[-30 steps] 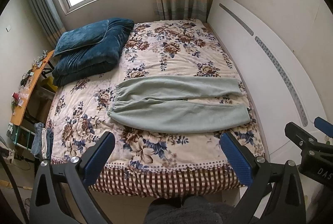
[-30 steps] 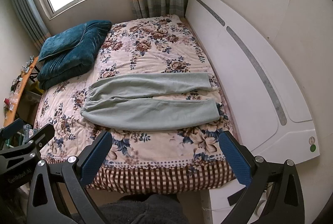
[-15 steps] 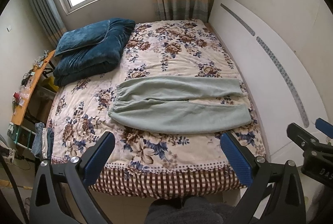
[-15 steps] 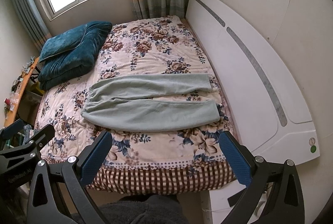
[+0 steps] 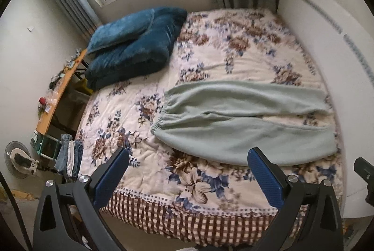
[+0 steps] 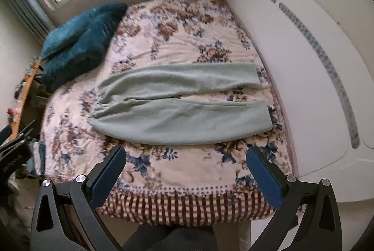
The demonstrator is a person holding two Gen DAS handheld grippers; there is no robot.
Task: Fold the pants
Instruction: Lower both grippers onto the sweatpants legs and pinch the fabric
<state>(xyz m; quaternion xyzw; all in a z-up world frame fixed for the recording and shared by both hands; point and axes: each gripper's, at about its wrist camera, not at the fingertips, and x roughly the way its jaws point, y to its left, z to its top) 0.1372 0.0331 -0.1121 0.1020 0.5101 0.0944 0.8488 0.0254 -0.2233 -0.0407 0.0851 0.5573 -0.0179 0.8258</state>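
Observation:
Pale green pants (image 5: 245,120) lie flat on the floral bed cover, waistband to the left, both legs stretched to the right toward the headboard. They also show in the right wrist view (image 6: 182,106). My left gripper (image 5: 187,171) is open and empty, above the bed's near edge, short of the pants. My right gripper (image 6: 185,169) is open and empty, also above the near edge, just in front of the nearer leg.
A folded dark blue blanket (image 5: 133,50) lies at the bed's far left. The white headboard (image 6: 303,64) runs along the right. A wooden desk (image 5: 53,97) with small items stands left of the bed. Folded clothes (image 5: 69,157) hang by the bed's left corner.
Both grippers have moved forward and lower toward the bed; the pants now appear larger and closer. The pants have not moved.

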